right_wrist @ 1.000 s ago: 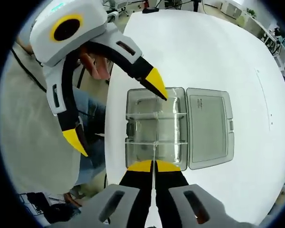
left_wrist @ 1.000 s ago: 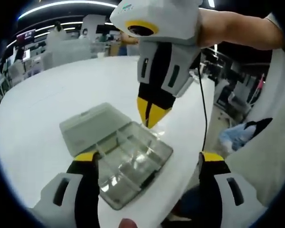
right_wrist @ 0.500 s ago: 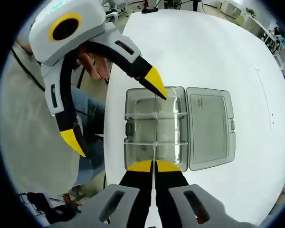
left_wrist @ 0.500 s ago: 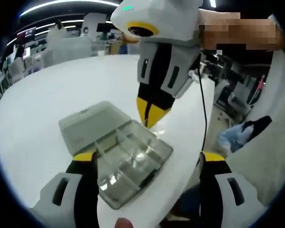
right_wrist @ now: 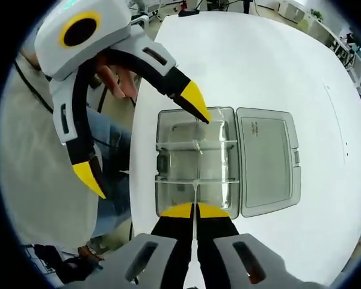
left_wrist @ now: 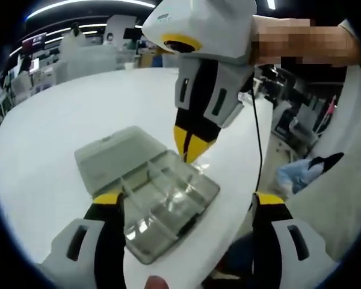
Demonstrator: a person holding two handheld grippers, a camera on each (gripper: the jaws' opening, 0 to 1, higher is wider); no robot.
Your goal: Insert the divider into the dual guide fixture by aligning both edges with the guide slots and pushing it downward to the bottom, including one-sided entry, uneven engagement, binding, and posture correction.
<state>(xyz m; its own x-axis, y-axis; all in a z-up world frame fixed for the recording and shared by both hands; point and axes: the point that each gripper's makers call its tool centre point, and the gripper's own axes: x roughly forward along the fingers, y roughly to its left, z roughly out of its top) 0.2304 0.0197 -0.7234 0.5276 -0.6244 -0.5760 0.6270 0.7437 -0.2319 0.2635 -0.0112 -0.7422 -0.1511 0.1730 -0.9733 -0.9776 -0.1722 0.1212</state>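
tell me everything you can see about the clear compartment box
The clear compartment box is a smoky, see-through plastic case lying open on the white table near its edge. Its hinged lid lies folded flat beside the tray. Thin clear dividers split the tray into compartments, which look empty. The right tongs, shut on a thin clear divider, sit at one end of the tray; one yellow tip of the open left tongs rests at the opposite end's rim.
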